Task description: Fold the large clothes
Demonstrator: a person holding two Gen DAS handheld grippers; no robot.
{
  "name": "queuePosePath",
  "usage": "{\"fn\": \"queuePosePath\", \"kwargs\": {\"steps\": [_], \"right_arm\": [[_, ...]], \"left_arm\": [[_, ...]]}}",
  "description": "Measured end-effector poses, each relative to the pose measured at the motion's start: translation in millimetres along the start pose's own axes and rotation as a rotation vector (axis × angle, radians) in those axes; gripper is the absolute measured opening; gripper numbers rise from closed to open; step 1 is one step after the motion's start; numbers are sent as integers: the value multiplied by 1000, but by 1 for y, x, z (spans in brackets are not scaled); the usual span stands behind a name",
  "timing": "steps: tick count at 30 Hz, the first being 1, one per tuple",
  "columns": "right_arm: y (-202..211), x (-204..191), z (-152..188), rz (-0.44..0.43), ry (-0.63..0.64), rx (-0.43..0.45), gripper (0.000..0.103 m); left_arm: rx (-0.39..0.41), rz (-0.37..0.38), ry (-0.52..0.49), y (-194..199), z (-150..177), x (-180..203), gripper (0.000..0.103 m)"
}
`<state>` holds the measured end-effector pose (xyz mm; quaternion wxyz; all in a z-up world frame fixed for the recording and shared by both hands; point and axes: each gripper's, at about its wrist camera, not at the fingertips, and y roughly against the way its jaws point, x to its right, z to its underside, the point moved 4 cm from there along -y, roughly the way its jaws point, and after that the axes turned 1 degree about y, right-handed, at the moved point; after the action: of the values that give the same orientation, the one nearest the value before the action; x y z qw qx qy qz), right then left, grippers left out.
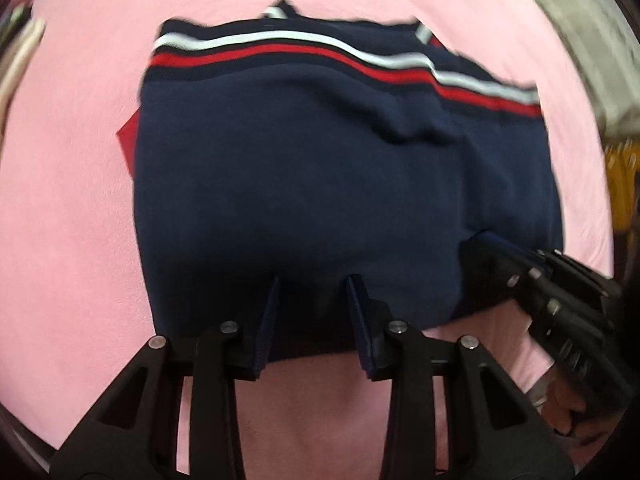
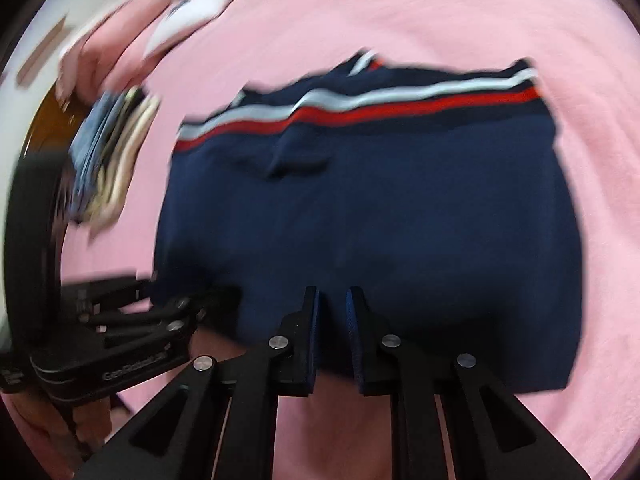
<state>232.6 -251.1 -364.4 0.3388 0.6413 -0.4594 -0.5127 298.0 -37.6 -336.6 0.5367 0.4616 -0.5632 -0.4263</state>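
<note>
A folded navy garment (image 1: pixel 320 184) (image 2: pixel 380 240) with a white and a red stripe along its far edge lies flat on the pink sheet (image 1: pixel 72 208) (image 2: pixel 500 28). My left gripper (image 1: pixel 314 280) points down at the garment's near edge. Its jaws stand apart, with navy cloth showing in the gap and neither pad pressing on it. My right gripper (image 2: pixel 332 292) is over the same near edge, further right, its jaws only a narrow gap apart. Blur hides whether cloth is pinched there. Each gripper also appears in the other's view: the right gripper (image 1: pixel 492 244) and the left gripper (image 2: pixel 208 300).
A stack of folded clothes (image 2: pixel 112 156) sits on the sheet to the left of the garment, and a white item (image 2: pixel 188 16) lies beyond it. A hand (image 1: pixel 568 404) holds the right gripper. Room clutter (image 1: pixel 616 176) shows past the sheet's right edge.
</note>
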Motion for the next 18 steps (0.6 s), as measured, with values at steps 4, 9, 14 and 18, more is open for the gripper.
{"fn": "queuePosePath", "kwargs": {"steps": [4,9,14,18], "right_arm": [[16,33,-8,24,9,53,0],[31,60,-26,208,6,116,0],[50,71,-32,172,-90,178,0],[28,41,-37,-67,-73,113,1]], "left_arm": [[11,98,152,7,4,-30,12],[85,55,260,23,17,-65,11],[139,70,174,36,16,-50,11],[131,189,41,36,2,-7,11]]}}
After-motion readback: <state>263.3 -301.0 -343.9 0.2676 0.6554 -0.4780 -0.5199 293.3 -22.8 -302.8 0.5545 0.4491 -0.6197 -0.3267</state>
